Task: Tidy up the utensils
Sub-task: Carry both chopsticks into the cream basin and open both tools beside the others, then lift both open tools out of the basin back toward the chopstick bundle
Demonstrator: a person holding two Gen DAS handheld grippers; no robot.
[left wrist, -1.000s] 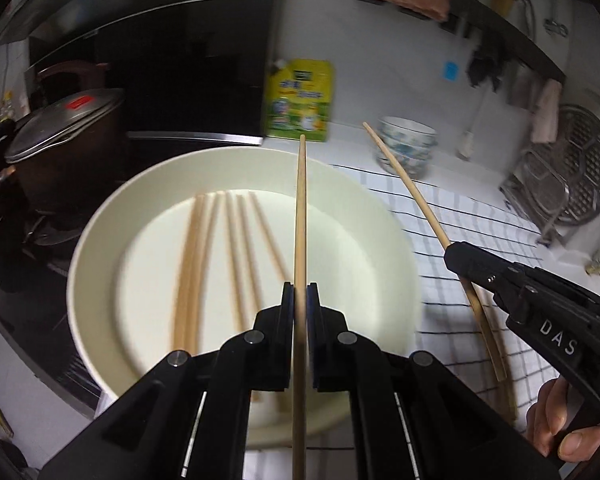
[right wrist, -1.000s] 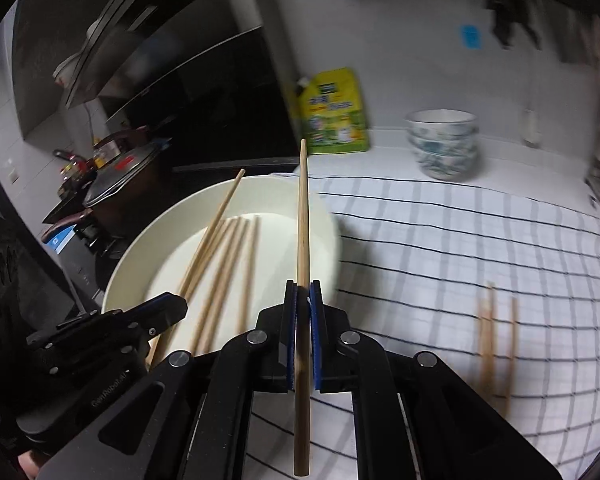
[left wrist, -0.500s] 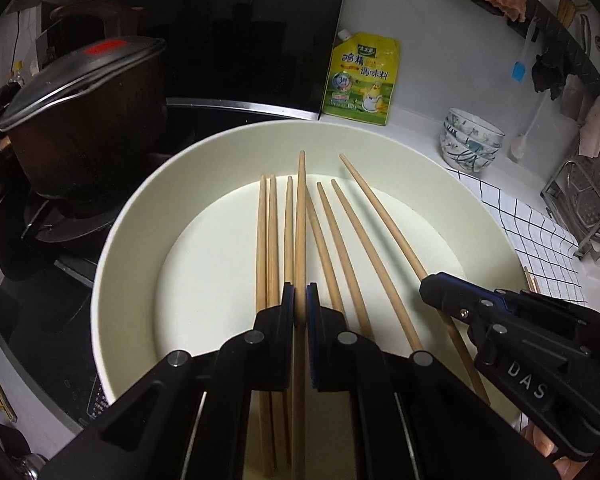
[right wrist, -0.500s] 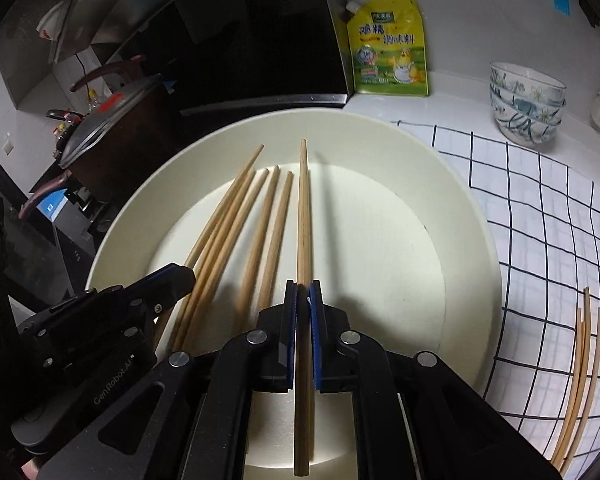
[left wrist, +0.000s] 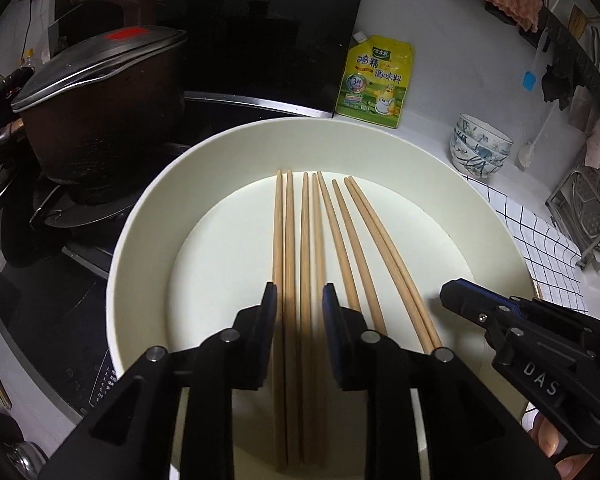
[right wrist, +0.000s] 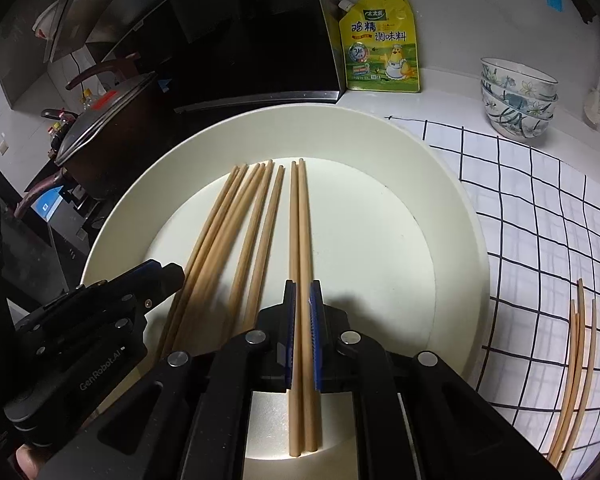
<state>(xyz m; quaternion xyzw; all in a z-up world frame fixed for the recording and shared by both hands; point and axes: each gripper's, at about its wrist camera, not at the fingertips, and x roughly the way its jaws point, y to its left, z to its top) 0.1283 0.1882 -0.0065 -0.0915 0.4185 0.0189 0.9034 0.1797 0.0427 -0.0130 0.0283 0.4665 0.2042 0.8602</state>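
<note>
A large cream plate [left wrist: 148,264] [right wrist: 452,200] holds several wooden chopsticks [left wrist: 284,248] lying side by side. My left gripper [left wrist: 299,300] is open just above them, its fingers [left wrist: 269,304] straddling some of the chopsticks. My right gripper [right wrist: 301,300] is slightly open over the right side of the plate, with two chopsticks [right wrist: 300,232] lying between its fingers [right wrist: 290,304]. It shows in the left wrist view [left wrist: 456,292]; the left gripper shows in the right wrist view [right wrist: 168,276]. More chopsticks [right wrist: 576,360] lie on the checked cloth at right.
A lidded dark pot [left wrist: 100,104] stands on the black stove [left wrist: 260,40] to the left. A yellow seasoning pouch [left wrist: 376,80] leans on the wall behind. Stacked patterned bowls [right wrist: 516,100] stand at back right. A metal rack [left wrist: 588,208] is at far right.
Both grippers came down over the plate, each shut on one chopstick. Their jaws have parted and both chopsticks now lie on the plate with the others.
</note>
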